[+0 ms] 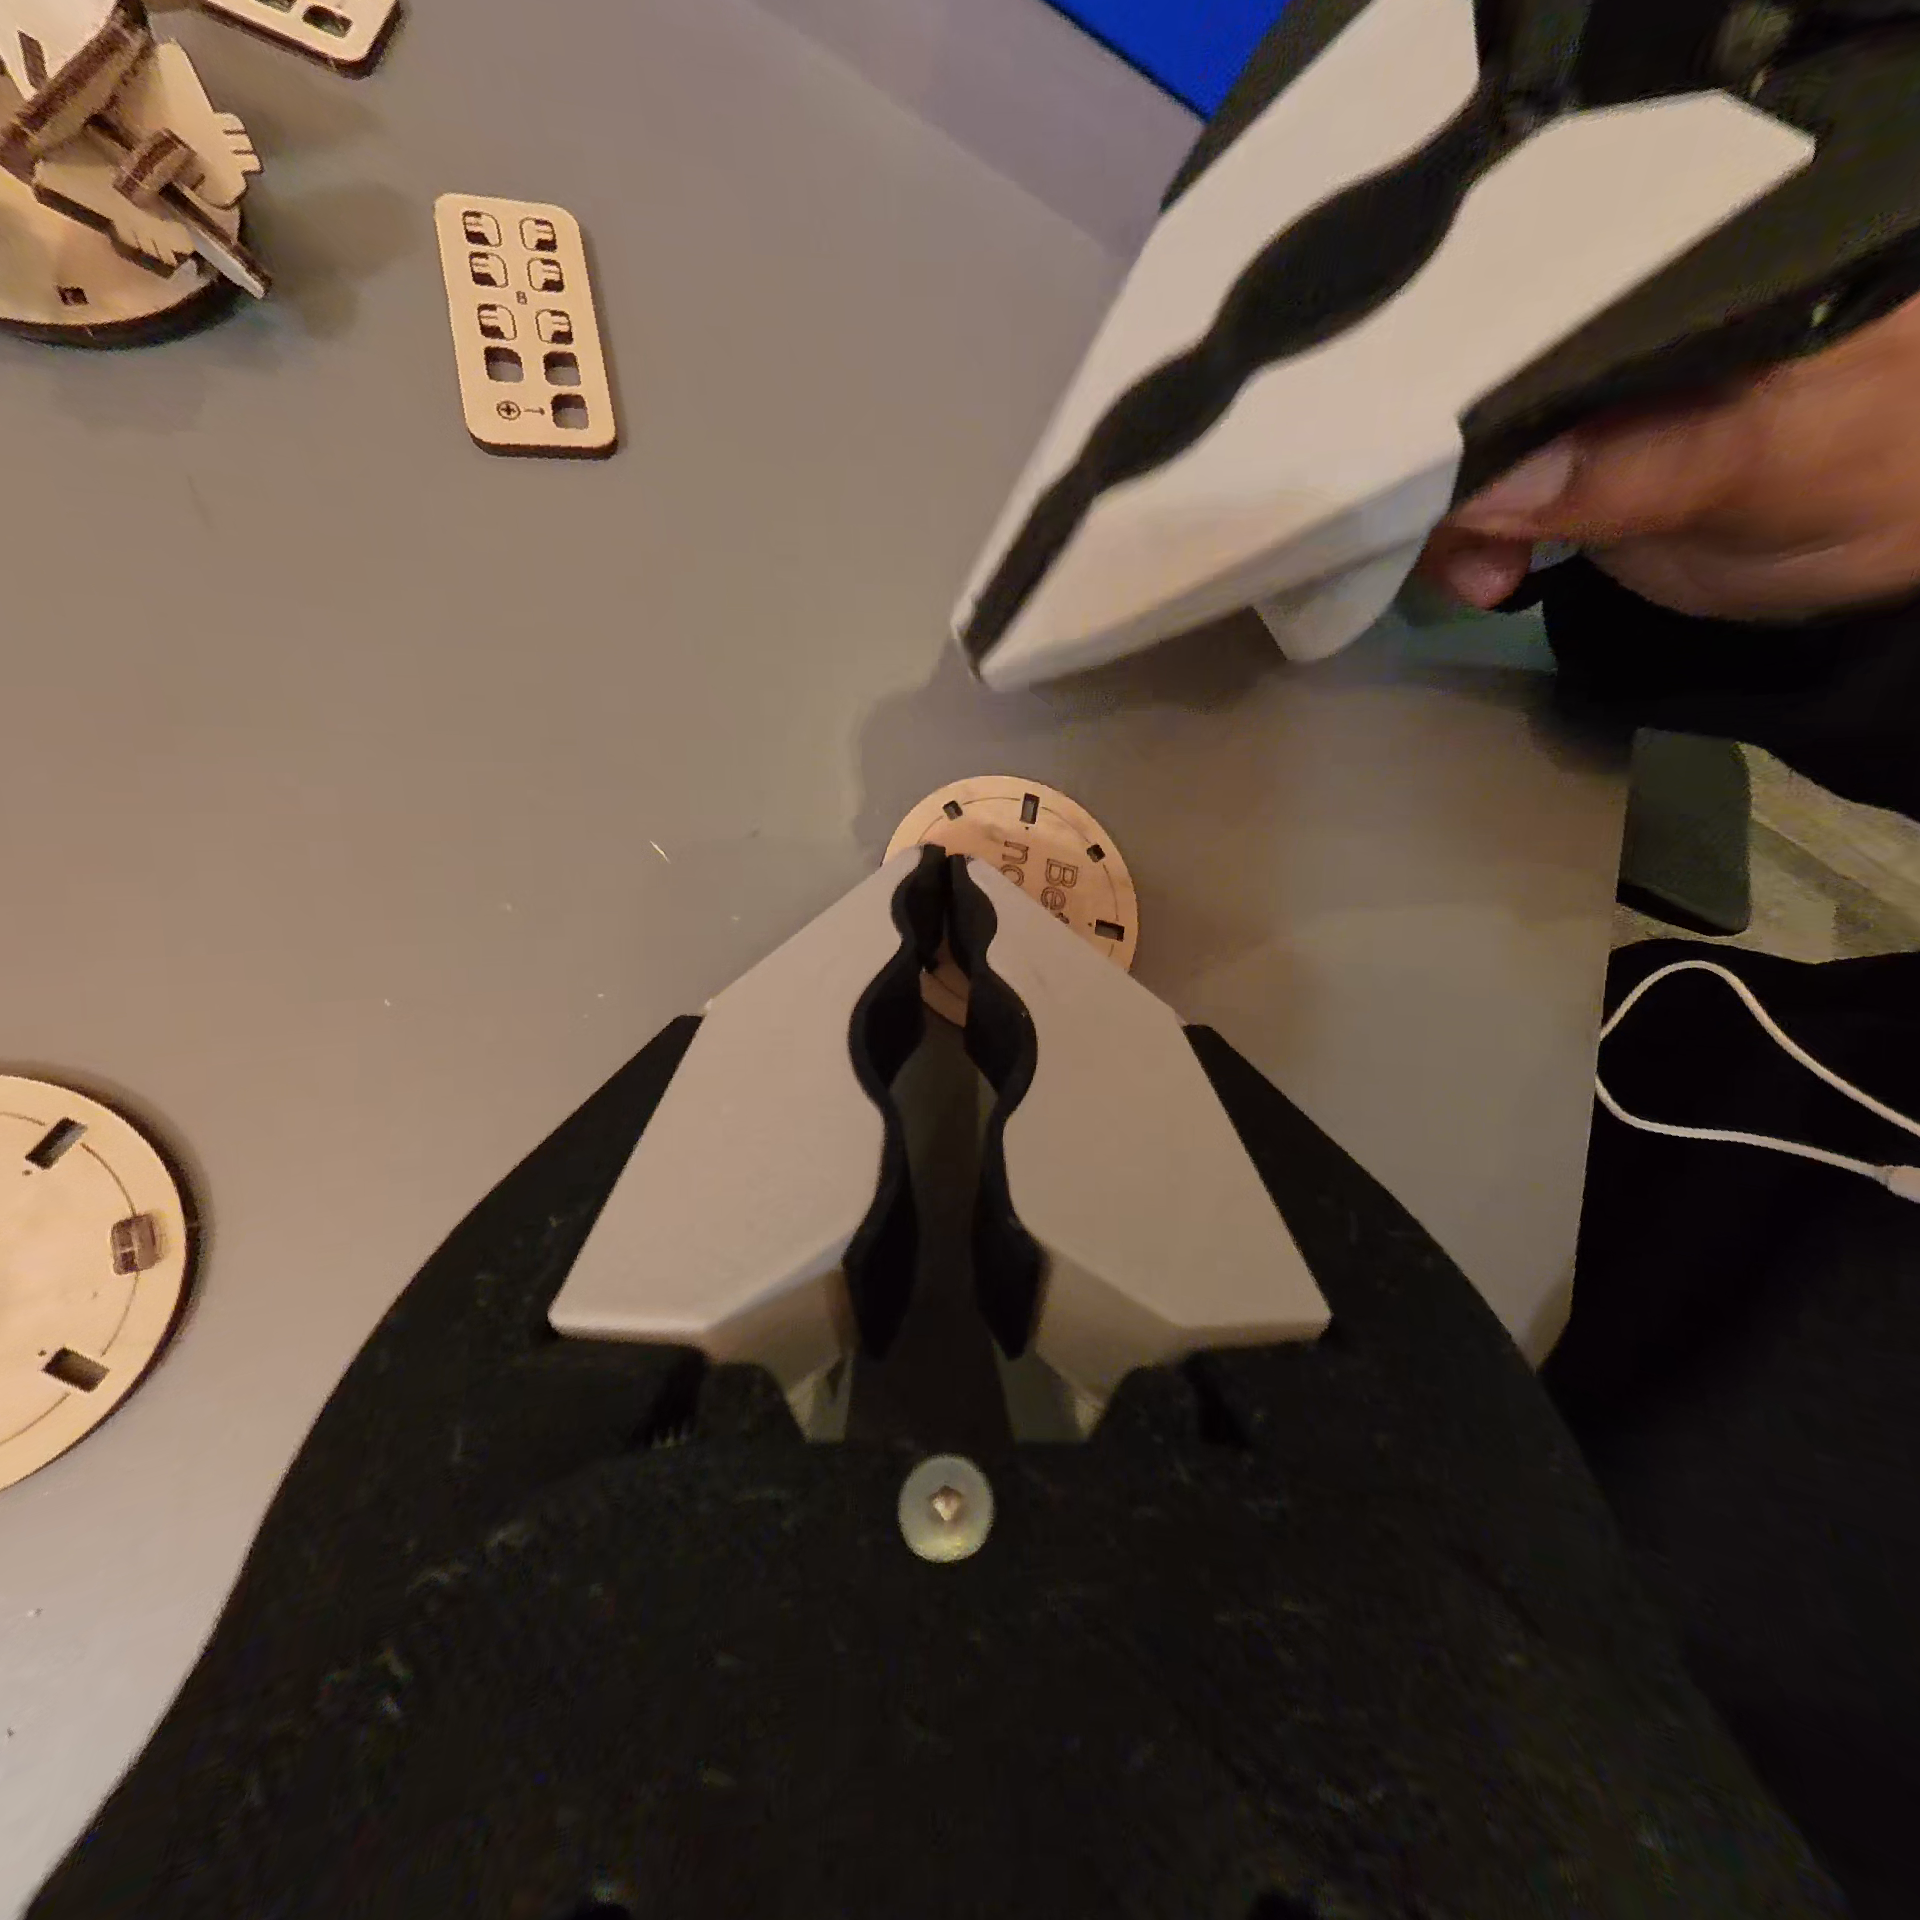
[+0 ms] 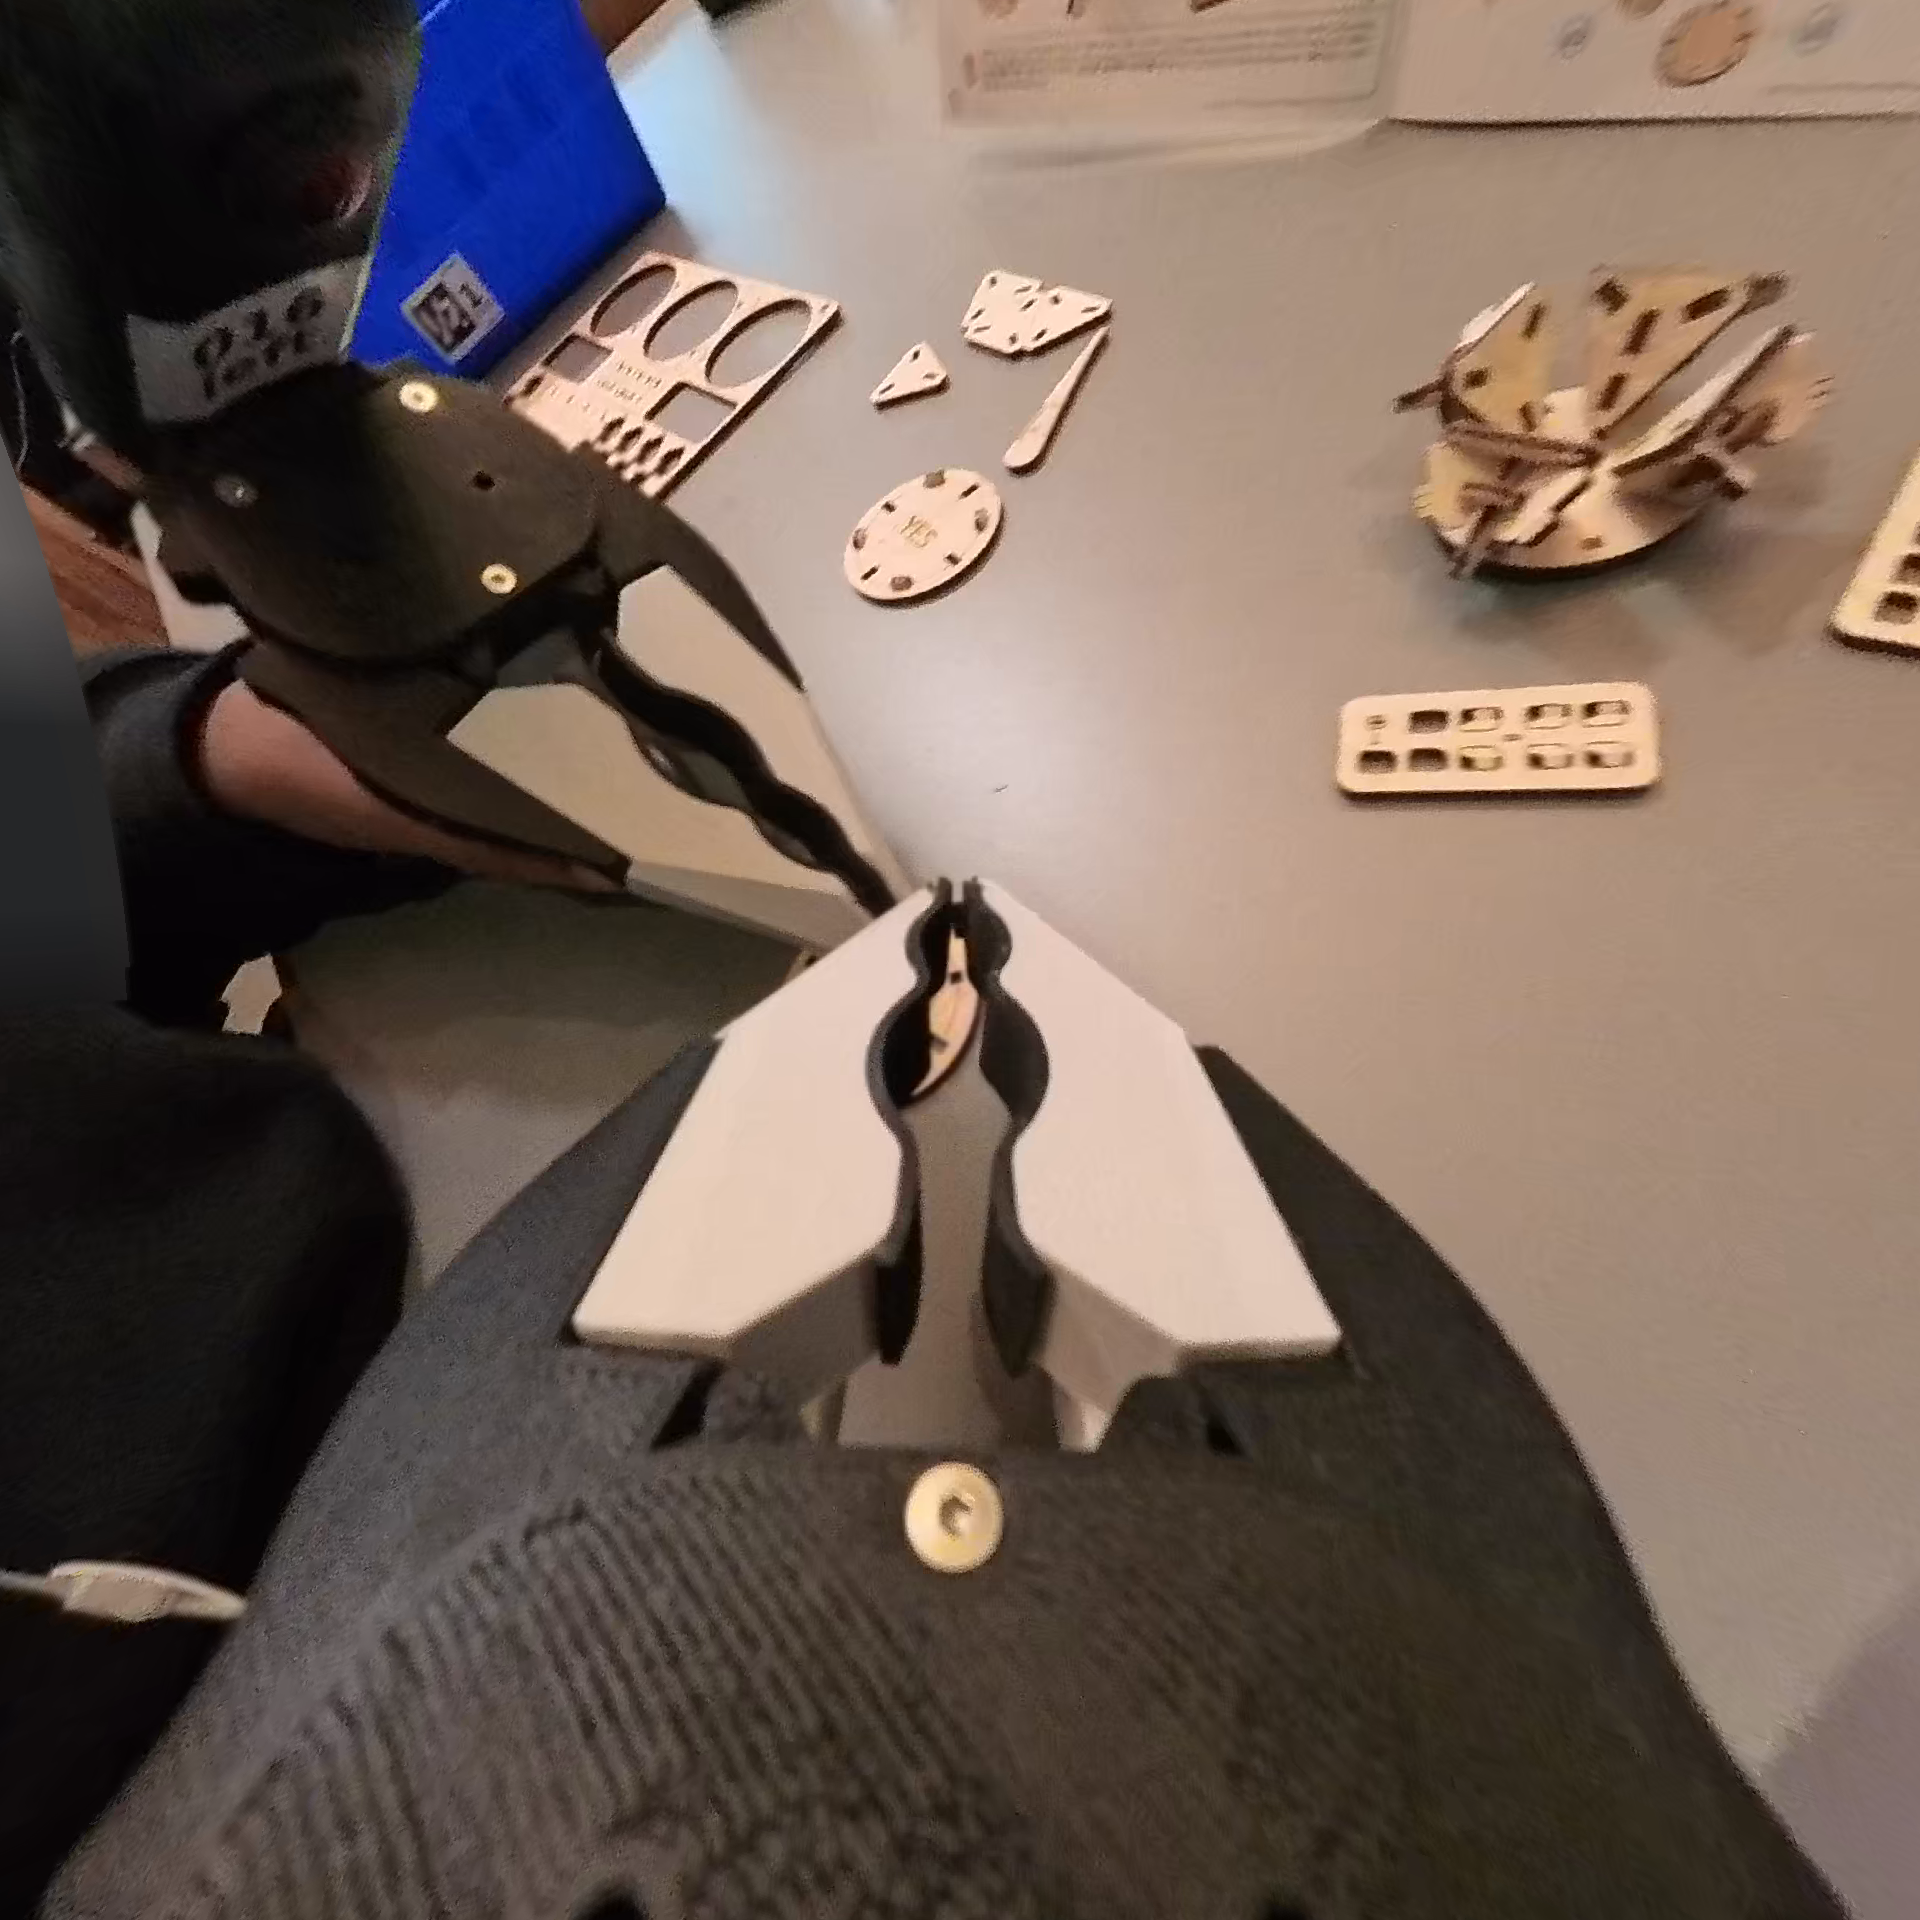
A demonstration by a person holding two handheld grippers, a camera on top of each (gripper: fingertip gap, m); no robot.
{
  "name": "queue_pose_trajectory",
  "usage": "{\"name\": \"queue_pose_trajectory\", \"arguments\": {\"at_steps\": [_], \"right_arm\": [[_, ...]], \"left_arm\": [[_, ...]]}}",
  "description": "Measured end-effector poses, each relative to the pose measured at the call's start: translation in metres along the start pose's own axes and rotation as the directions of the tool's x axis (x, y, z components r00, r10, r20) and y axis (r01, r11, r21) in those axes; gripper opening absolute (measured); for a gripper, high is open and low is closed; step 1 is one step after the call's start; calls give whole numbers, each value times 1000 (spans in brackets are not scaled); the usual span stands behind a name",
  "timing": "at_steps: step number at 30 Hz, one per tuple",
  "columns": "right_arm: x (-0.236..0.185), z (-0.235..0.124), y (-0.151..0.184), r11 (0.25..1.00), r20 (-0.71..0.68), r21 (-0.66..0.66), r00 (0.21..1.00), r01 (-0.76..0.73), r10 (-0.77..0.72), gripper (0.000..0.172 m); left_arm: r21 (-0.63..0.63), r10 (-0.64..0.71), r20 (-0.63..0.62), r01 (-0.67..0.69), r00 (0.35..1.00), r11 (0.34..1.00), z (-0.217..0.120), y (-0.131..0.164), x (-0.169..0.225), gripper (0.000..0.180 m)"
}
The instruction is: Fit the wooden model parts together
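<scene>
My left gripper [image 1: 940,857] is shut, and its tips sit over the left rim of a round wooden disc [image 1: 1049,842] with slots that lies flat on the grey table [image 1: 623,675] near its right edge. The disc faces up and is not between the pads. My right gripper [image 2: 958,888] is shut; a sliver of the disc [image 2: 948,1013] shows through the gap behind its pads. In the left wrist view the right gripper [image 1: 971,649] hovers just beyond the disc. In the right wrist view the left gripper [image 2: 878,894] points its tips next to mine.
A punched wooden strip [image 1: 525,322], an assembled wooden model [image 1: 114,197] and a second disc [image 1: 73,1268] lie to the left. The right wrist view shows a cut-out sheet [image 2: 675,364], small parts [image 2: 1034,312], a blue box [image 2: 499,177] and paper sheets [image 2: 1164,62]. A white cable [image 1: 1714,1091] hangs off the table.
</scene>
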State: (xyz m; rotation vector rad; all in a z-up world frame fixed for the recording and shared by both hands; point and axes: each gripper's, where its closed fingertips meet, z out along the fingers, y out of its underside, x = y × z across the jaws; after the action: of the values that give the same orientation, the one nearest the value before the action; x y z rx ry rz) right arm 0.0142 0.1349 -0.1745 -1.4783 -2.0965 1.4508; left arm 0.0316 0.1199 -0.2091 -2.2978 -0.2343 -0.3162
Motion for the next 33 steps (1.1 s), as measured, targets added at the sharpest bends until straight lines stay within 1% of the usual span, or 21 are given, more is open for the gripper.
{"name": "queue_pose_trajectory", "arguments": {"at_steps": [2,5,7,9,11,13,15,17,19,21,23,25,27,29,31,33], "right_arm": [[-8,5,8,999,25,-46,1000,7,-6,0],[-12,6,8,999,65,-40,997,-31,34,0],[-12,4,5,995,97,-21,990,-97,99,0],[-10,2,5,986,119,-26,979,-167,169,0],[-15,1,1,976,166,-8,962,-218,217,0],[-28,-2,-11,952,271,24,919,-305,288,0],[-36,-6,-24,913,378,49,854,-405,358,0],[-40,-11,-35,869,459,63,788,-490,411,0],[-43,-14,-41,836,525,63,731,-545,436,0],[-48,-12,-46,836,584,71,702,-545,408,0],[-44,-4,-48,853,593,93,717,-514,368,0],[-34,9,-53,859,578,92,729,-504,366,0],[-25,19,-66,883,549,109,768,-457,330,0],[-22,28,-83,919,531,121,807,-374,258,0],[-25,32,-102,942,561,148,810,-300,170,0],[-25,37,-110,953,571,169,813,-251,113,0]], "left_arm": [[1,-13,-15,13,1000,1000,0,0,0,0],[11,-59,-70,60,996,998,-2,-1,1,0],[64,-81,-116,89,990,994,-8,-8,3,0],[127,-89,-136,106,987,986,-16,-14,3,0],[174,-66,-157,94,985,980,-22,-19,6,1],[231,-16,-142,49,990,972,-28,-25,9,3],[293,41,-110,-7,993,956,-34,-33,13,6],[357,73,-82,-40,994,933,-42,-42,15,9],[416,99,-68,-62,993,907,-51,-50,17,10],[451,116,-47,-82,992,889,-58,-54,15,11],[457,133,-10,-114,991,882,-63,-55,10,11],[453,147,92,-173,985,875,-68,-55,-6,10],[446,127,190,-201,974,872,-74,-54,-28,5],[479,90,184,-170,979,861,-82,-56,-38,4],[515,58,158,-132,986,847,-89,-58,-43,5],[522,55,173,-139,983,842,-91,-58,-47,6]]}}
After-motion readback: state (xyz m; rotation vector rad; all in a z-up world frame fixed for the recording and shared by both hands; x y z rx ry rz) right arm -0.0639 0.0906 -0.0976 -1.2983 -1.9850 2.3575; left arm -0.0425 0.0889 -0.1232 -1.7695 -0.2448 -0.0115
